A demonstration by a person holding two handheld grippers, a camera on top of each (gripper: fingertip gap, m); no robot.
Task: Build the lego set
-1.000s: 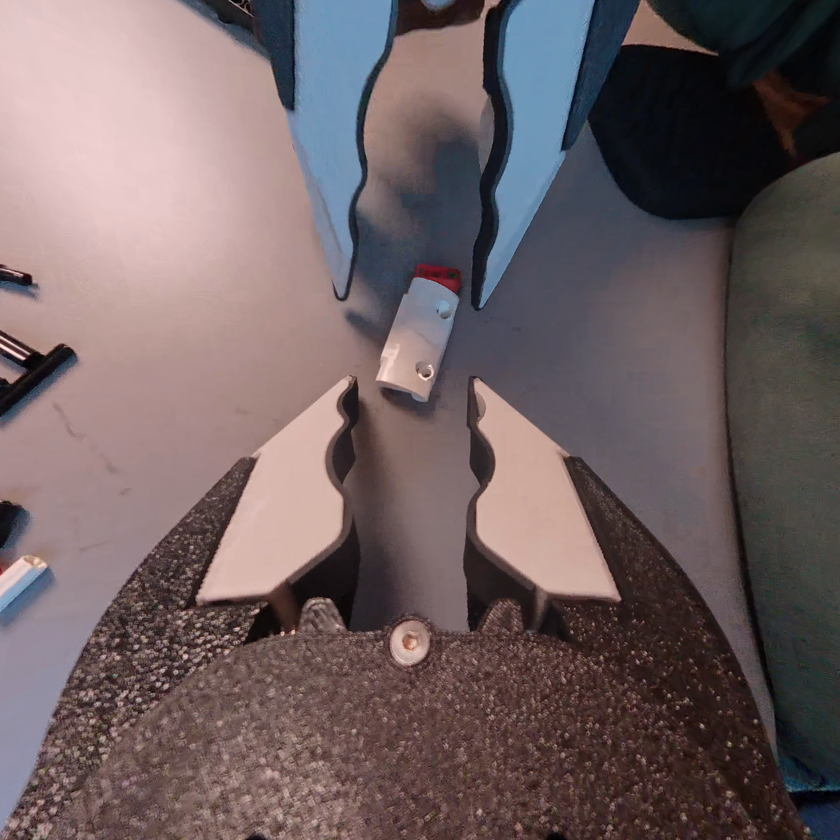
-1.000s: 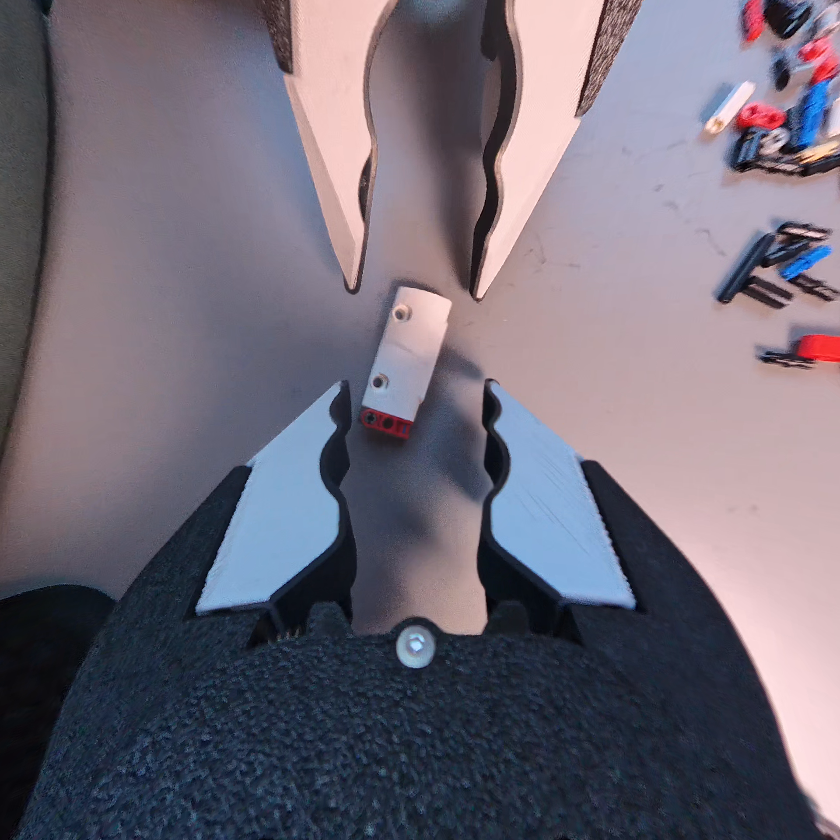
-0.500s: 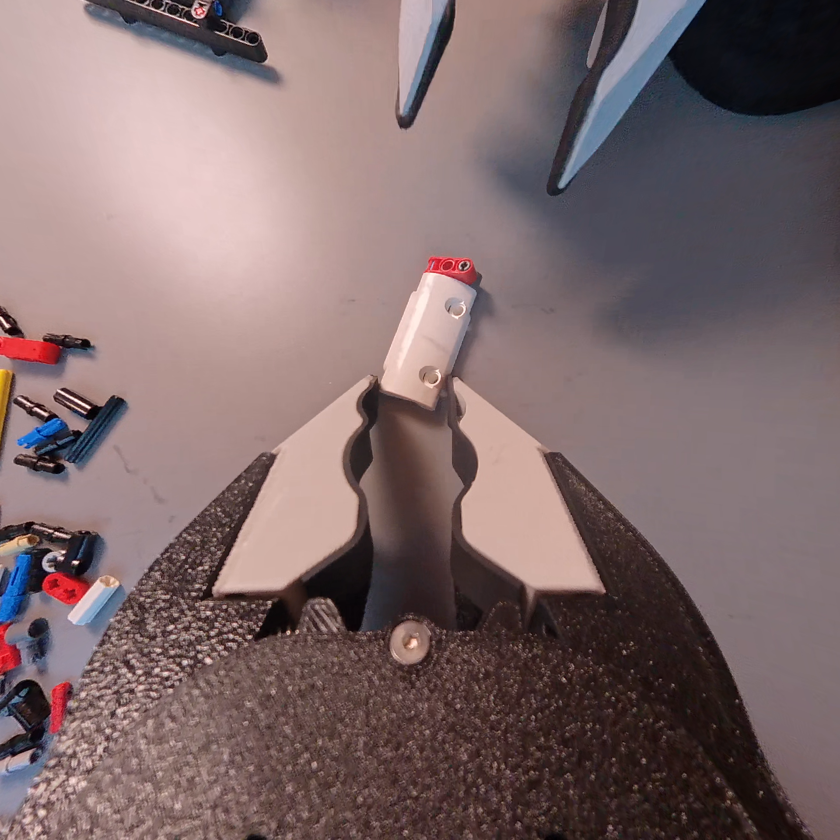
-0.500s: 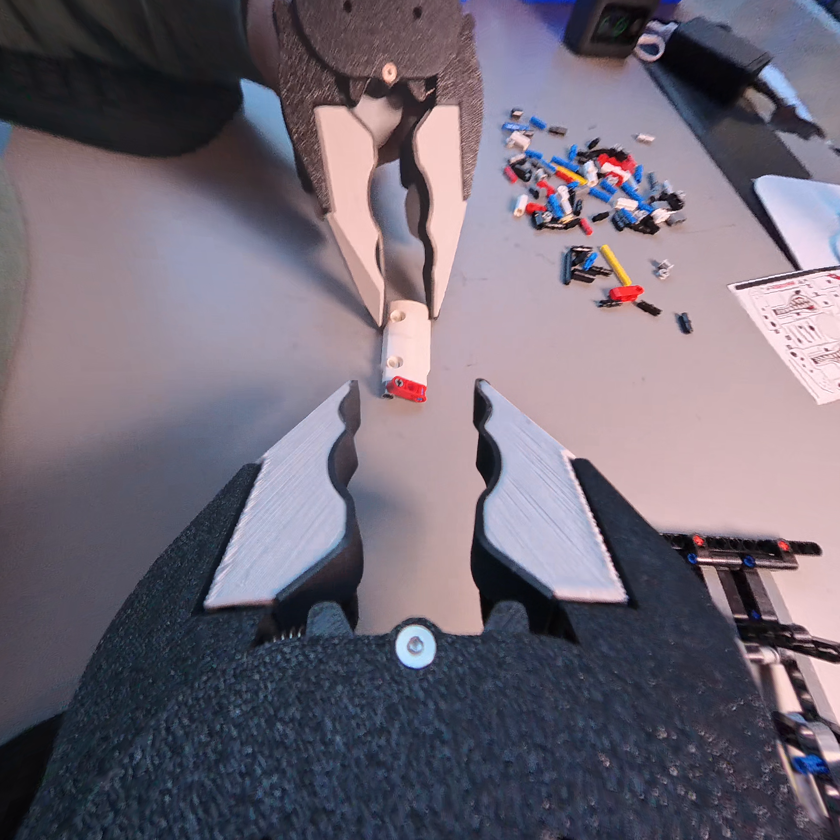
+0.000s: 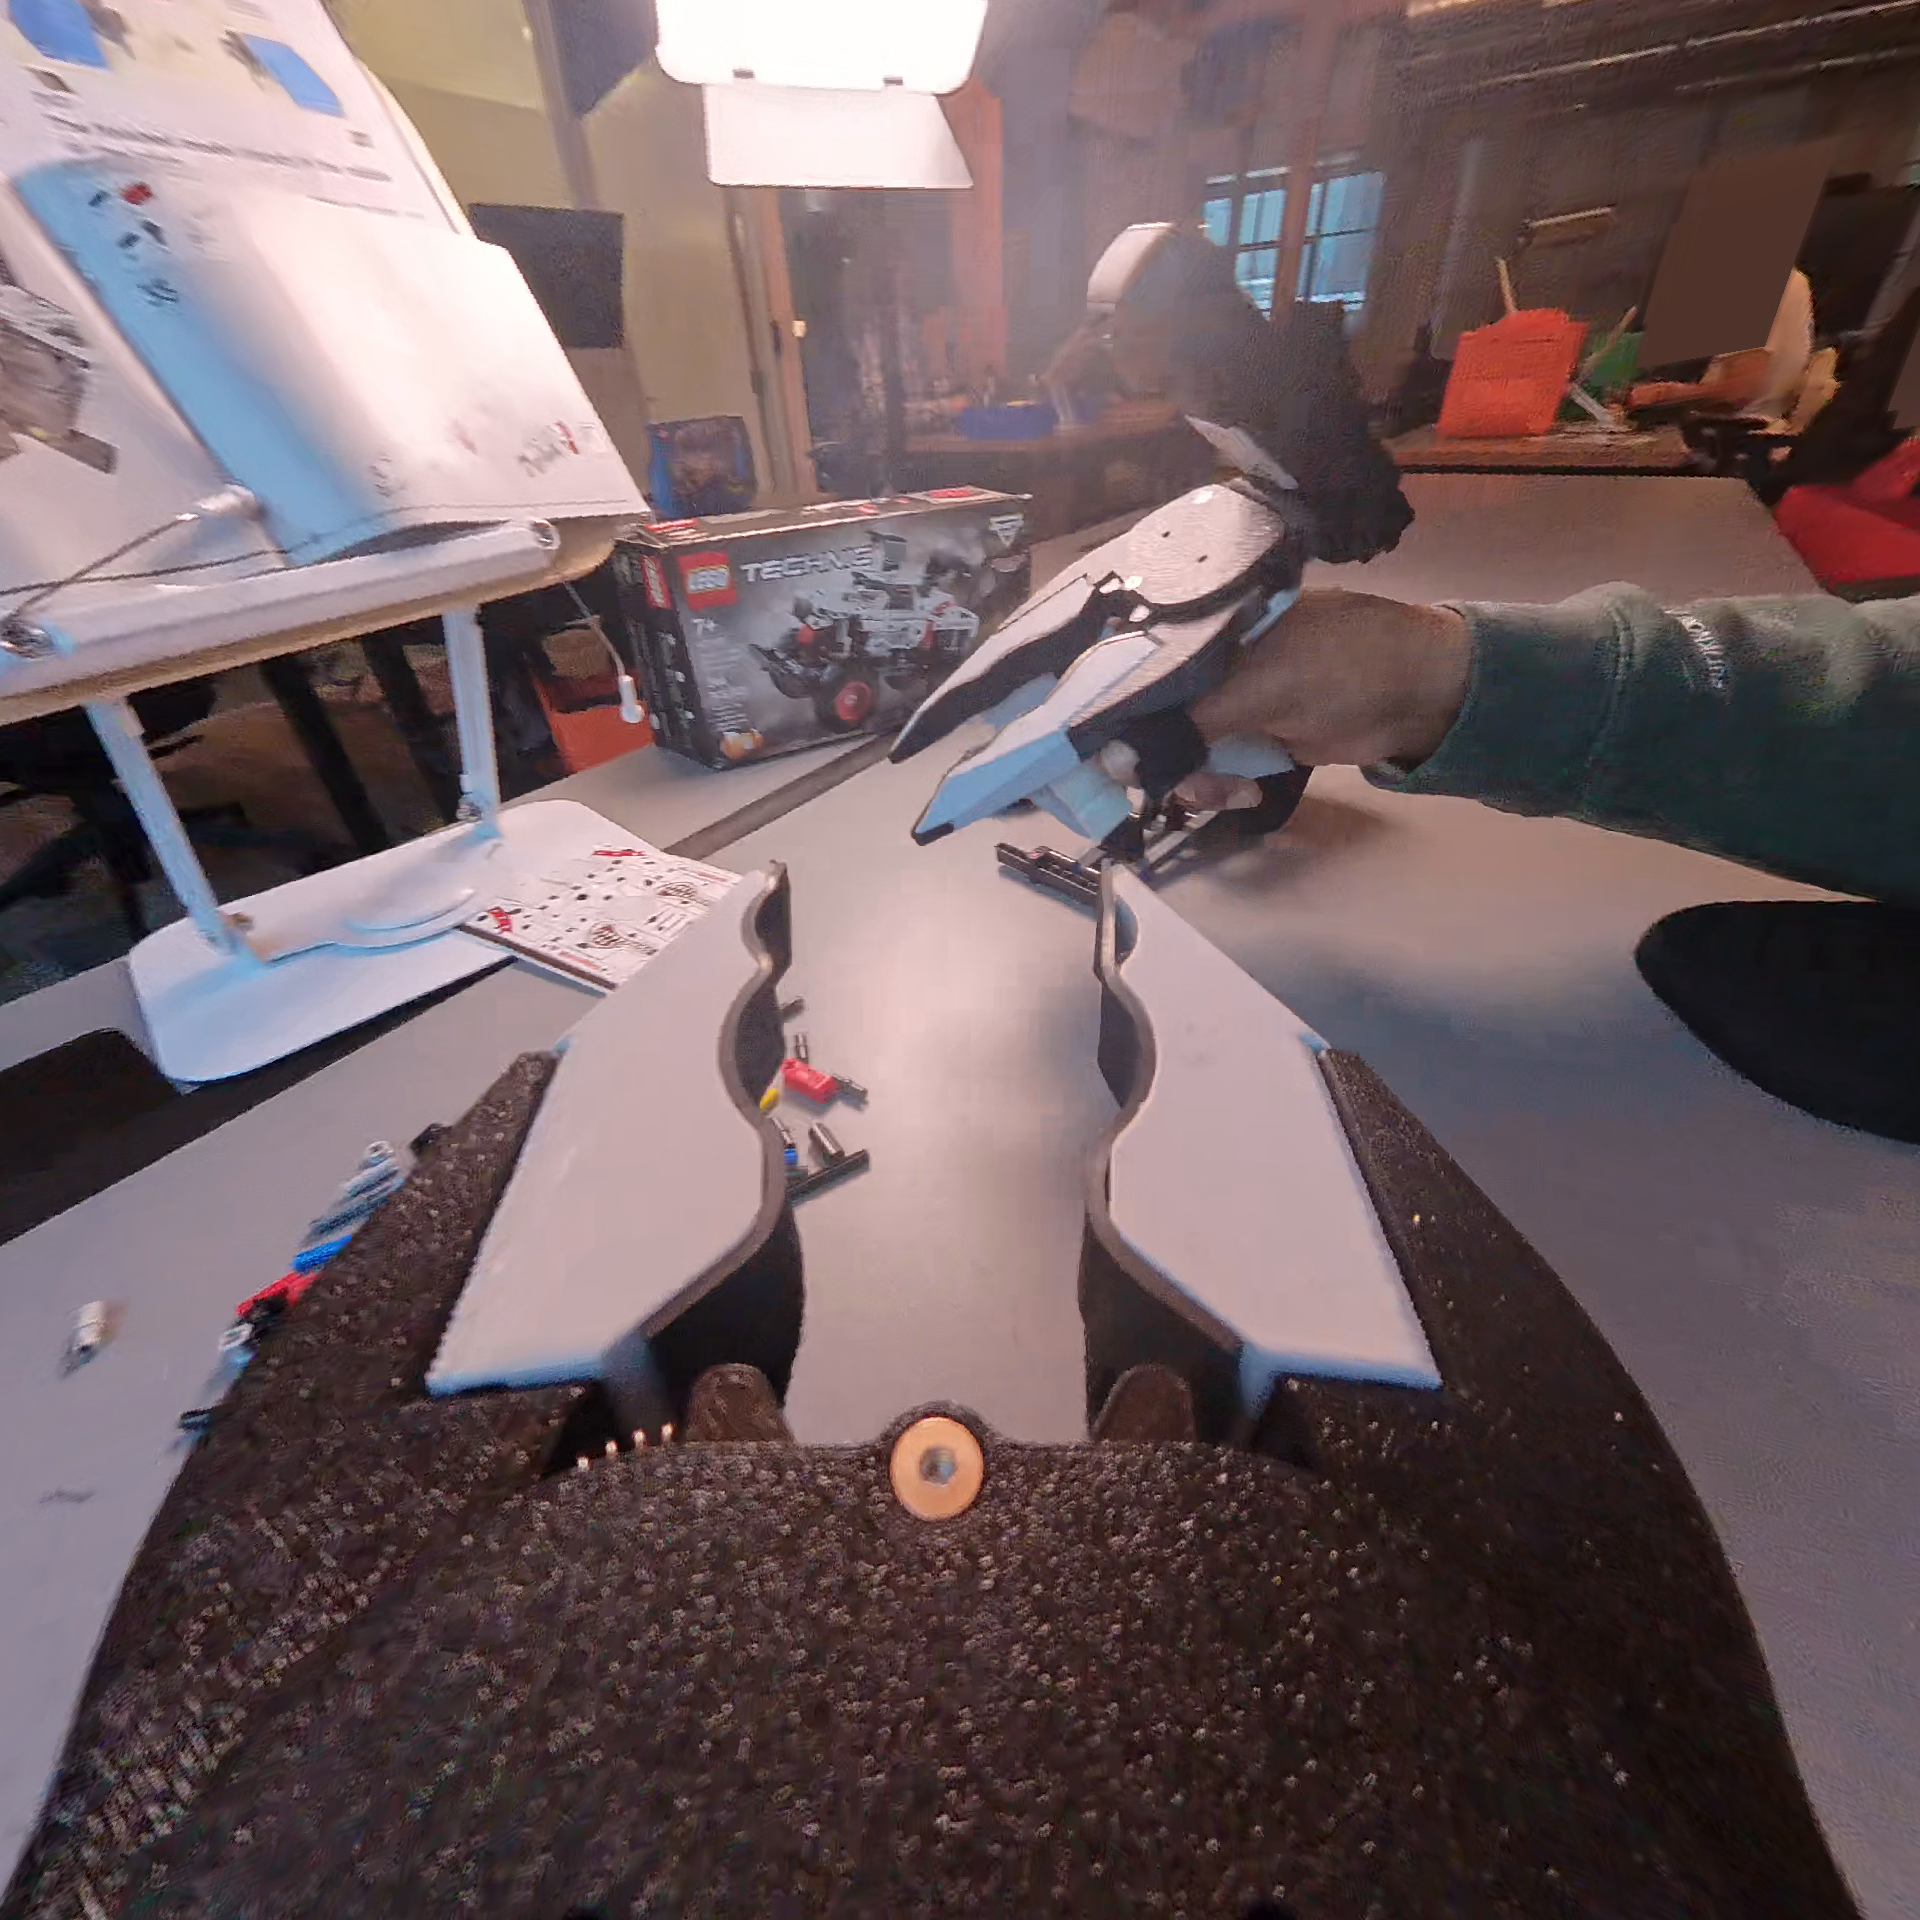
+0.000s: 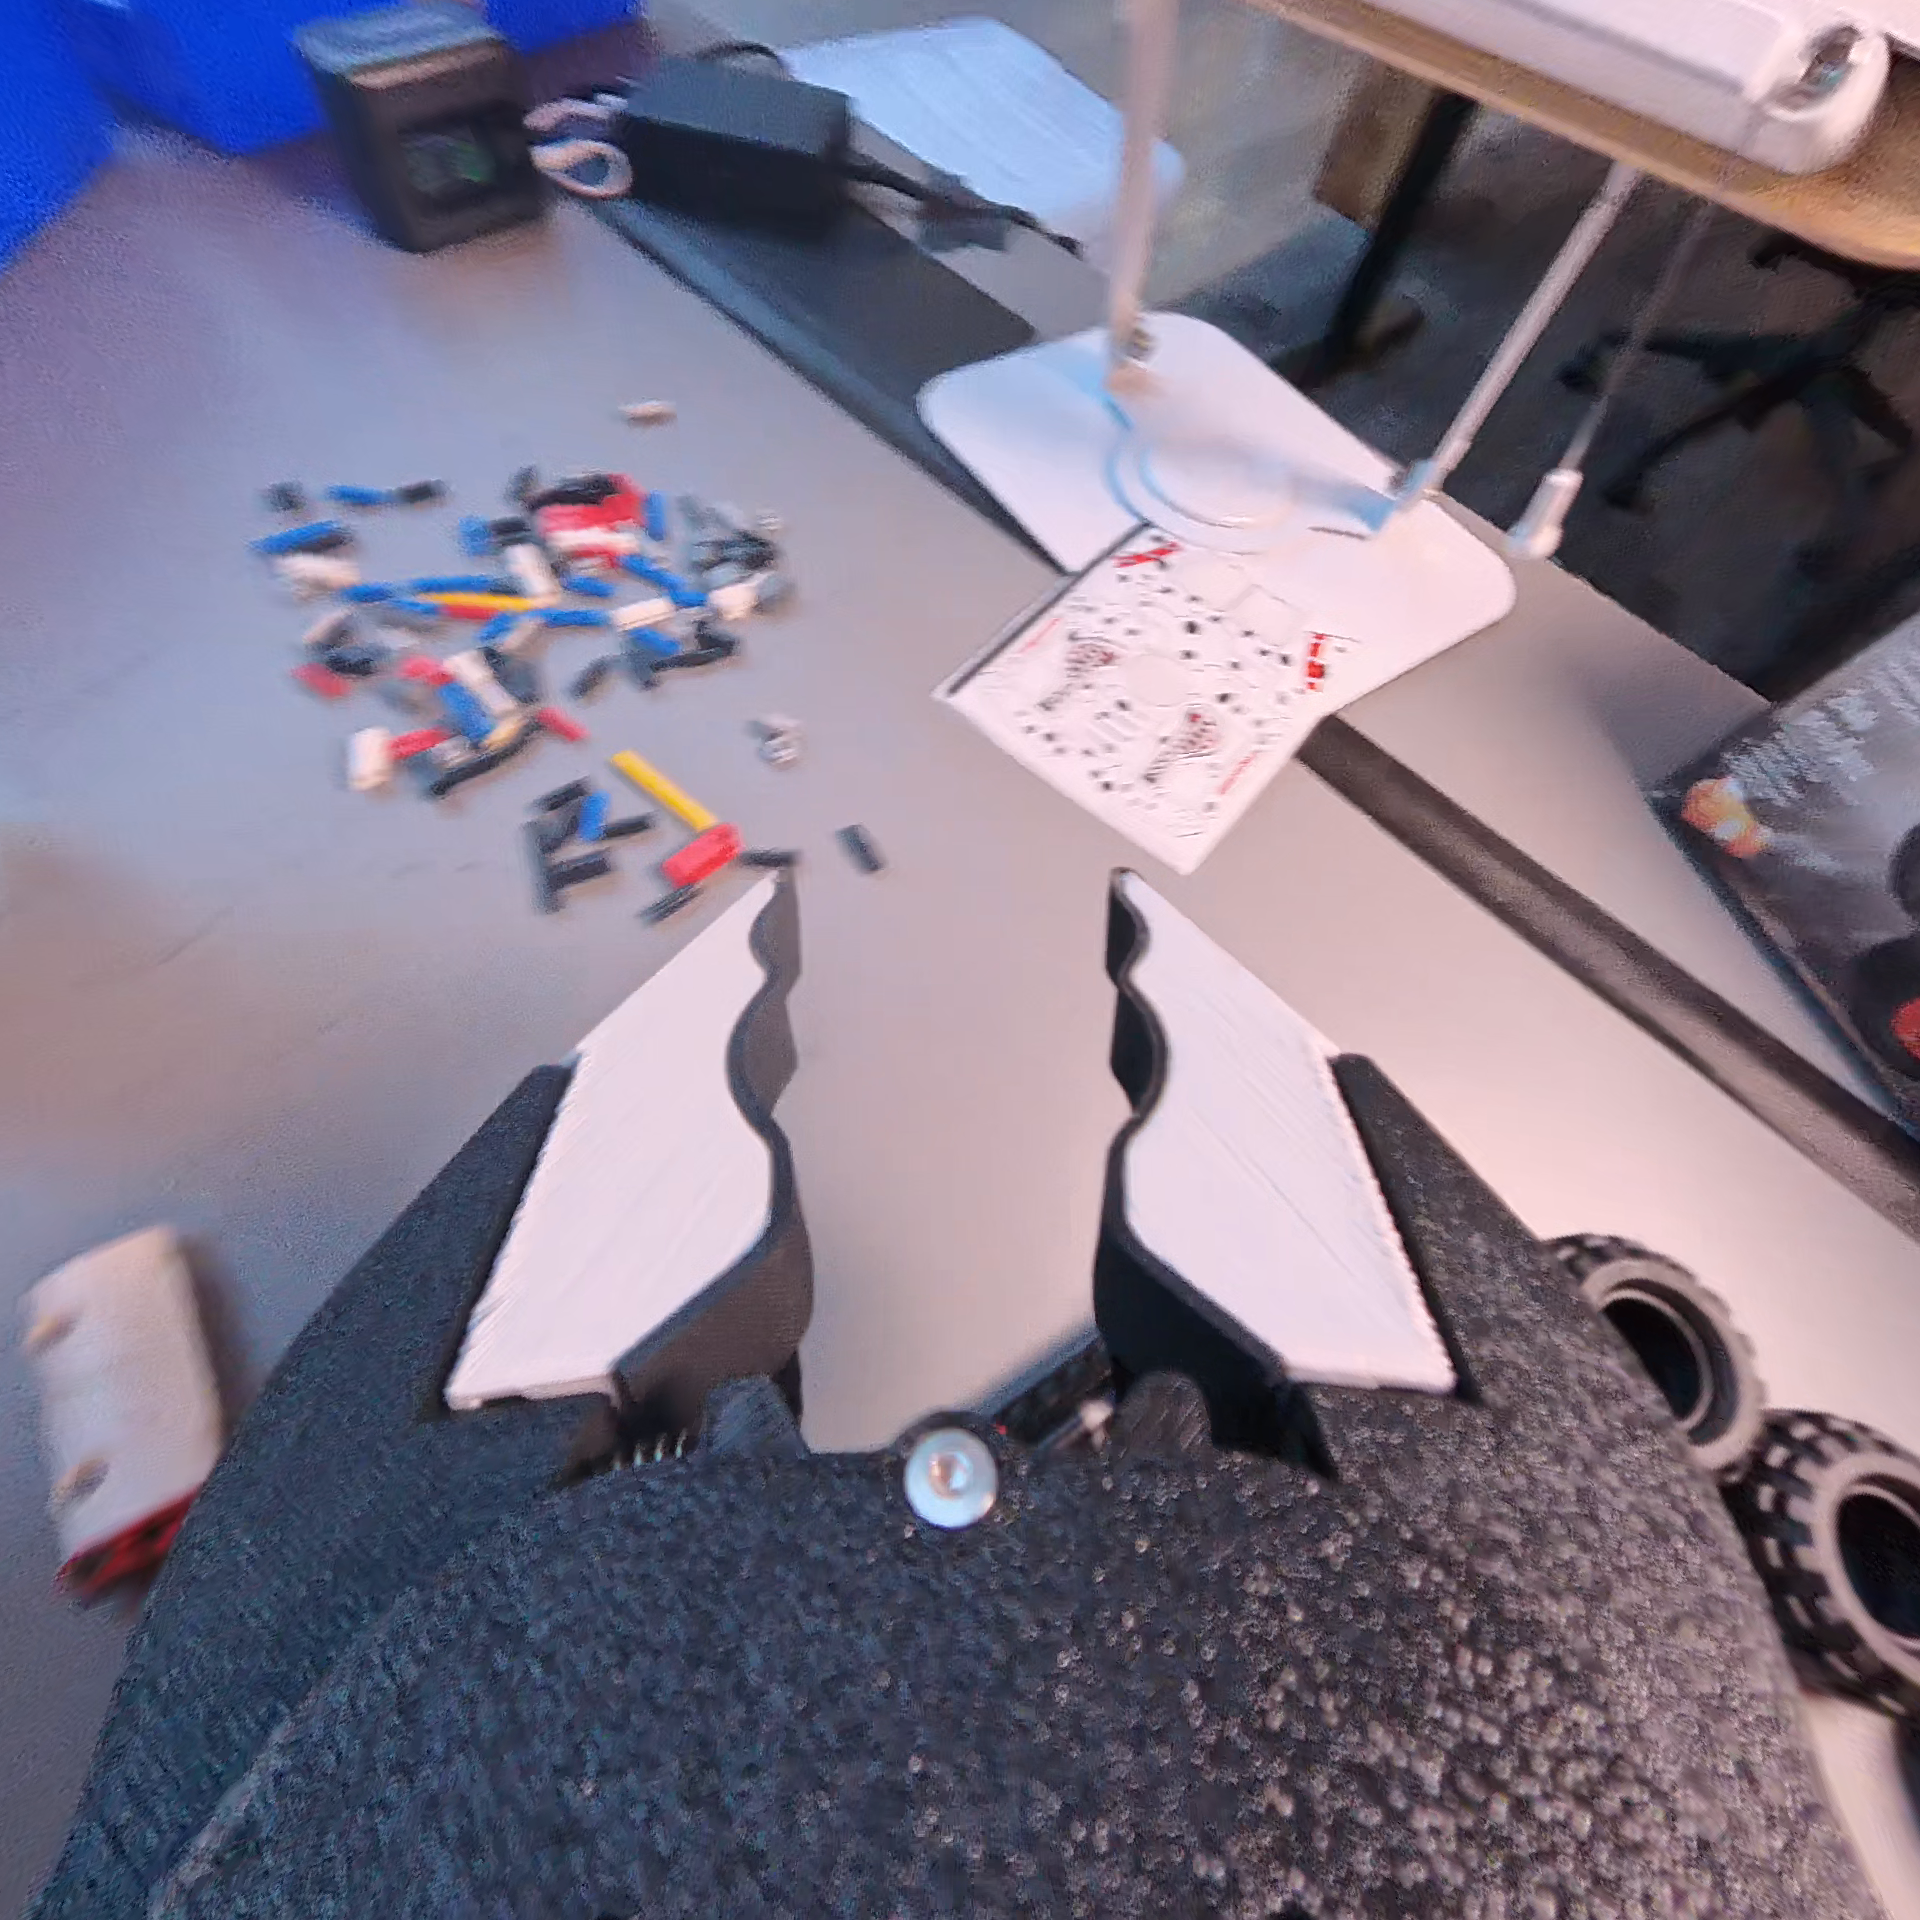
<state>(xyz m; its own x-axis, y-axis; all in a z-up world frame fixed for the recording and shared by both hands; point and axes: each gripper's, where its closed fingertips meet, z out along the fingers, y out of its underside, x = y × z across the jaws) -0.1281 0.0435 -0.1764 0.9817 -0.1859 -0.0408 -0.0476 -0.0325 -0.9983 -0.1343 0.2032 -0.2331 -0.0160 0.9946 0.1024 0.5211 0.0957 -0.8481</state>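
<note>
1. Table (image 6: 987, 1039): grey, carrying everything; best treated as the working floor, with a bare patch kept free for joining pieces.
2. Box (image 5: 821, 623) far centre, booklet stand (image 5: 312, 904) far left: worth a glance at the open page before choosing a part; page too blurred to make out.
3. Left claw (image 5: 940, 904): released, holding nothing, raised above the table. Right claw (image 6: 951, 894): likewise released and bare; also seen from the side in the left view (image 5: 925, 790), gripped by a hand (image 5: 1340, 675).
4. Tyres (image 6: 1766, 1455) near right, partly cut off behind the claw body.
5. Sticker sheet (image 6: 1153, 707): lying flat beside the stand foot.
6. White block (image 6: 114, 1382) with red end: near left on the table, touched by nothing, blurred and half hidden. Probably the sub-assembly in progress.
7. Black frame (image 5: 1049, 868): under the right claw, mostly hidden.
8. Loose pieces (image 6: 520, 623): far left pile, smeared by motion, shapes hard to tell. Advisable: slow down, pick one isolated piece at the pile's edge, close squarely across its short side.
</note>
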